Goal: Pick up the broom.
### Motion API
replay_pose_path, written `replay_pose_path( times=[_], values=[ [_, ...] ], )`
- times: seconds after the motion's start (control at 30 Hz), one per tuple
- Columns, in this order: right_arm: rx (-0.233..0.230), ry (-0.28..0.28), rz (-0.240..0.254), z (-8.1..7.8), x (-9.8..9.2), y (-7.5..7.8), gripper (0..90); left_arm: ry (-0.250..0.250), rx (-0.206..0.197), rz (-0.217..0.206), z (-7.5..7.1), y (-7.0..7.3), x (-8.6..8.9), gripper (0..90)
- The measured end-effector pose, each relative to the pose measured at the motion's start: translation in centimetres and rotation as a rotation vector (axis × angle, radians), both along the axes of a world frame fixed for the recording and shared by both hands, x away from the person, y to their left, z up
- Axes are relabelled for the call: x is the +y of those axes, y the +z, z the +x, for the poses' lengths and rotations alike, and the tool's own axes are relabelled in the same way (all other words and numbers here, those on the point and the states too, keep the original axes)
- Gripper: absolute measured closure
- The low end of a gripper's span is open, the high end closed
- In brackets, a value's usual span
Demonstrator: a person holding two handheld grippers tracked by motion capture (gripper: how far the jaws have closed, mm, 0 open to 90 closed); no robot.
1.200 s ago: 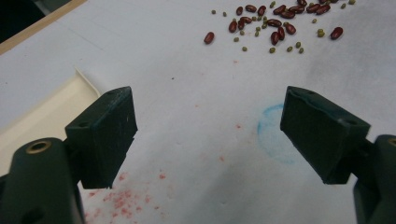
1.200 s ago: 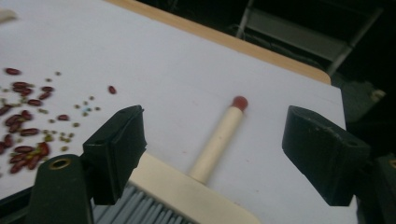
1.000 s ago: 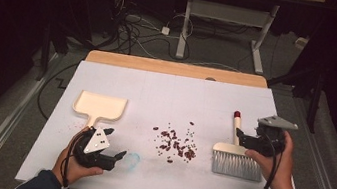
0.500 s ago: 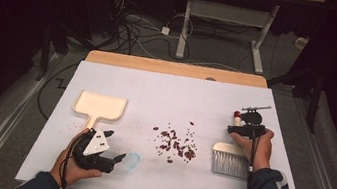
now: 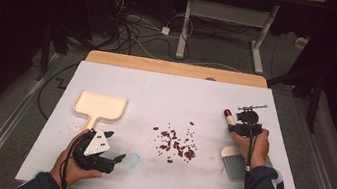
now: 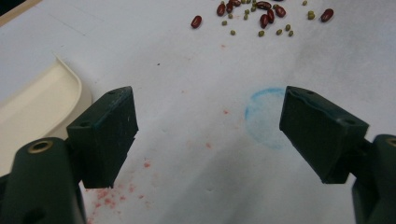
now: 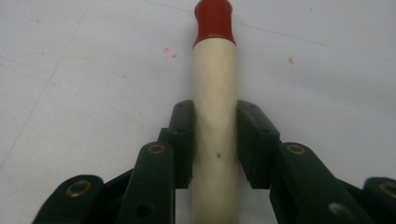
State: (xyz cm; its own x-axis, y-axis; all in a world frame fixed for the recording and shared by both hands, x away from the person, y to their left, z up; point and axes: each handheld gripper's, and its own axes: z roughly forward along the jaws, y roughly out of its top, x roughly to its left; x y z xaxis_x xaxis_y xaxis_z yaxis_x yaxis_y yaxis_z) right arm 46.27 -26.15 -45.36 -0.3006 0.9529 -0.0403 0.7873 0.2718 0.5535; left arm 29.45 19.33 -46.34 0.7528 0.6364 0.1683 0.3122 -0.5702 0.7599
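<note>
Since the earlier frame, the right gripper [image 5: 240, 124] had come down over the brush [image 7: 215, 116], its jaws closing onto the handle. The brush lay with its long axis near-to-far, bristles nearest; the scattered beans [image 5: 177, 141] lay to its left, between it and the dustpan [image 5: 99, 107]. The left gripper [image 5: 116, 160] rested wide open, holding nothing, near the dustpan handle.

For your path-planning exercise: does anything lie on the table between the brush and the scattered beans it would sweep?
Nothing visible does. The right gripper is shut on the brush handle, and bare white table separates it from the beans.

Lab workspace, white-covered table [image 5: 166, 94], tangled floor cables [image 5: 131, 23], metal desk frame [image 5: 227, 27], dark surroundings
</note>
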Motion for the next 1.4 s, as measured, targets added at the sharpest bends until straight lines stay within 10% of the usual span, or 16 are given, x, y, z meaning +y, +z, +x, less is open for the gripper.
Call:
replay_pose_path(
  times=[0.33,0.7,0.9,1.2,1.4],
  values=[
    [-0.088,0.027,0.099,-1.3,-1.3,0.7,69.9,0.015,-0.003,0.0,0.1,0.1,0.2,18.8],
    [-0.371,0.118,0.21,-7.0,-3.3,5.5,70.0,0.032,-0.031,-0.023,-0.1,0.7,0.5,19.1],
    [-0.433,0.14,0.269,-9.5,-4.0,7.2,70.3,0.005,0.036,-0.145,-0.2,1.8,-0.2,19.6],
    [-0.522,0.202,0.28,-12.2,-2.7,9.2,70.4,-0.119,0.079,-0.279,-1.0,4.3,-4.9,25.0],
    [-0.549,0.251,0.288,-13.2,-0.7,10.0,70.3,-0.244,0.092,-0.336,-1.2,6.4,-11.3,26.1]
  ],
)
